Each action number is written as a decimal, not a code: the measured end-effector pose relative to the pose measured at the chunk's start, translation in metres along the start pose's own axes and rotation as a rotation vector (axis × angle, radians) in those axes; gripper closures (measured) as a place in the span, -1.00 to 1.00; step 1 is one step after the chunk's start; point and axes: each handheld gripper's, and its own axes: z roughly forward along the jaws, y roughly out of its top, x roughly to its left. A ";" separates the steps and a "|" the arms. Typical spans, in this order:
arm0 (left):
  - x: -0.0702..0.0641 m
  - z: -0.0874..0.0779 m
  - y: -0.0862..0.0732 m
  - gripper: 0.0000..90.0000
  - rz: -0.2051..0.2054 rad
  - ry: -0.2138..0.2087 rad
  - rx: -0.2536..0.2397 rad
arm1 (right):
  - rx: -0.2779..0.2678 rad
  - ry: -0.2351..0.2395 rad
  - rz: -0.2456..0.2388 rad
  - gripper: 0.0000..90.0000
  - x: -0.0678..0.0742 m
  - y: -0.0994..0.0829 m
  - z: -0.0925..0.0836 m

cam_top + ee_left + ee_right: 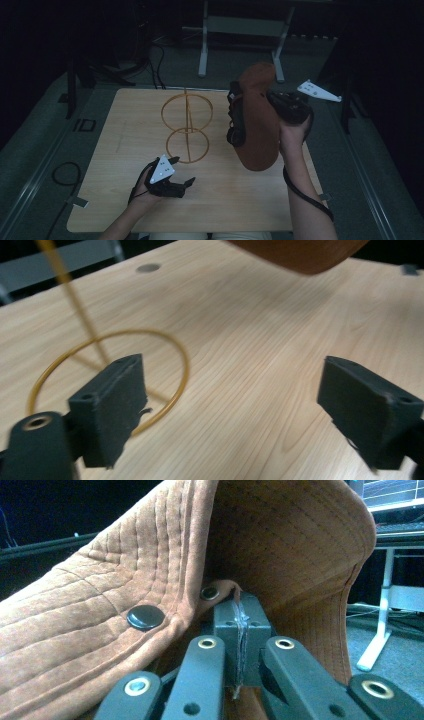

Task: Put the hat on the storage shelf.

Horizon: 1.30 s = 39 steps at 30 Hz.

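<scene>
Above the right half of the pale wooden table (215, 200), the right gripper (280, 102) holds a rust-brown suede bucket hat (257, 120) with stitched brim and black snap buttons, lifted clear of the surface; in the right gripper view its jaws are pressed tight together on a thin fold of the hat's edge (239, 611), with the brim draping over and around them. Near the middle of the table stands a thin golden wire hat stand (187, 125), made of two rings joined by an upright rod, well apart from the hat and a little to its left. The left gripper (182, 172) rests low at the near left of the table, its jaws standing wide with nothing between them; in the left gripper view the stand's lower ring (115, 375) lies just behind one black jaw. The work in hand looks like setting the hat onto the stand. The main risk is the grip: only a narrow pinch of soft fabric is held, so the hat could slip free or swing as it is carried across. The stand is light and slender, so a floppy brim catching its top ring, or a nudge from the nearby left gripper, could tip it or slide it away.
</scene>
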 end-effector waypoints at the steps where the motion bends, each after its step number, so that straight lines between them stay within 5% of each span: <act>1: 0.002 -0.003 -0.003 -0.76 -0.007 0.000 0.004 | 0.004 -0.001 -0.004 0.98 0.001 0.002 0.004; 21: 0.021 -0.057 -0.056 -0.76 -0.111 0.147 -0.005 | 0.066 0.069 -0.024 0.98 0.042 0.028 0.095; 27: 0.028 -0.063 -0.062 -0.76 -0.137 0.173 -0.013 | 0.137 0.130 -0.026 0.98 0.061 0.020 0.129; 39: 0.032 -0.065 -0.066 -0.75 -0.167 0.182 -0.021 | 0.277 0.146 -0.070 0.96 0.083 -0.002 0.176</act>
